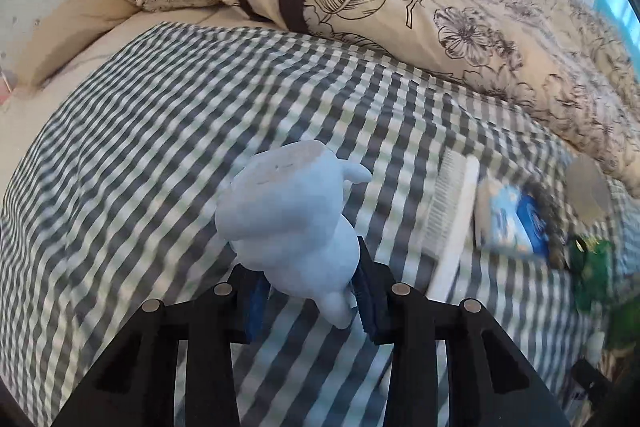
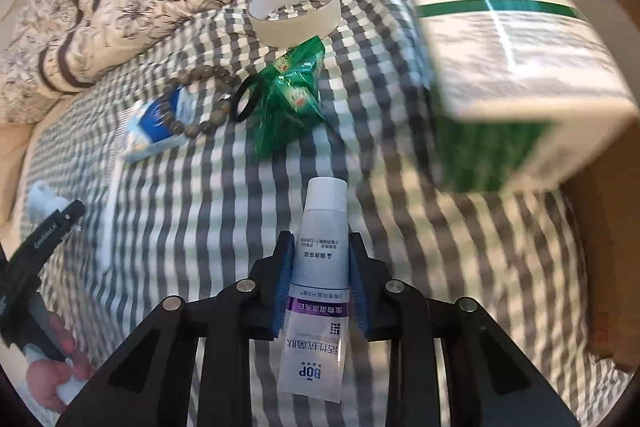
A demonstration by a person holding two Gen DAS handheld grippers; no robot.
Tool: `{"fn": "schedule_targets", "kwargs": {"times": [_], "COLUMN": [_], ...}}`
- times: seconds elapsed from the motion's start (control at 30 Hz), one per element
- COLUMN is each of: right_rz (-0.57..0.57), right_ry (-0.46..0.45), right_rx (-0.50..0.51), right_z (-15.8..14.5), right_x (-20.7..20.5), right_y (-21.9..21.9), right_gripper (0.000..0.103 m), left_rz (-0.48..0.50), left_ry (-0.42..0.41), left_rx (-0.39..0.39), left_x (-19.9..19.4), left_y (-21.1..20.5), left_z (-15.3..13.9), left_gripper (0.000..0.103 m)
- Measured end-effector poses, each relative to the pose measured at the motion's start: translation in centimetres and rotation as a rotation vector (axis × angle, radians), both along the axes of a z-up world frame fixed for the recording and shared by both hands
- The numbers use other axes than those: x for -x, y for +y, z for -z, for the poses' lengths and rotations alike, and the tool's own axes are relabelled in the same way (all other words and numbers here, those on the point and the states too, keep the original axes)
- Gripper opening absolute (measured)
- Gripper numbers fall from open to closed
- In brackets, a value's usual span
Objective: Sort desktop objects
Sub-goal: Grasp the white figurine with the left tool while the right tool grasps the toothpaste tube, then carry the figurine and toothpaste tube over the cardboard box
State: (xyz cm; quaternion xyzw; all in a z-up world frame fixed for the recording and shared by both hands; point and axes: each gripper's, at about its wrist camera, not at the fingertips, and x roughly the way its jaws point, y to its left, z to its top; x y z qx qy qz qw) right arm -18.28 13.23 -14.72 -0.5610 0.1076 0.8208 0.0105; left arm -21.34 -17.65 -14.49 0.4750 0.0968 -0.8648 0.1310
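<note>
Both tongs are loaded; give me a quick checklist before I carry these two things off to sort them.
1. Left tongs clamped on the pale blue figurine: ok, gripped low on its body.
2. Right tongs clamped on the toothpaste tube: ok, held mid-body.
3. Tube cap on: ok.
4. Bead bracelet and hair tie clear of both tongs: ok.
5. Drop-off spot visible: cannot tell.
6. Green-and-white box at rest: cannot tell, blurred.
</note>
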Motion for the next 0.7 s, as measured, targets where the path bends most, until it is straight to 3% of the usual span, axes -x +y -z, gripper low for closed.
{"fn": "schedule_targets", "kwargs": {"times": [0.2, 0.4, 0.57, 0.7], "right_rz": [-0.036, -0.046, -0.055, -0.061], "right_ry": [0.027, 0.051, 0.079, 0.116], "right_rx": [-0.013, -0.011, -0.025, -0.027], "right_z": [-2.8, -5.2, -7.4, -9.2], "right_x": [-3.9, -7.1, -11.3, -14.3], "right_y": [0.3, 0.7, 1.2, 1.5], "right_gripper": [0.026, 0.026, 0.026, 0.026], "left_rz": [0.037, 0.124, 0.188, 0.236], "left_ry": [0.043, 0.072, 0.090, 0.111], "left_rx": [0.038, 0.072, 0.165, 0.160], "left_x": [-5.6, -10.5, -14.2, -16.8], "left_y": [0.1, 3.8, 8.1, 9.9], "left_z": [-2.8, -6.6, -8.8, -10.3], "left_gripper": [0.038, 0.038, 0.038, 0.038]}}
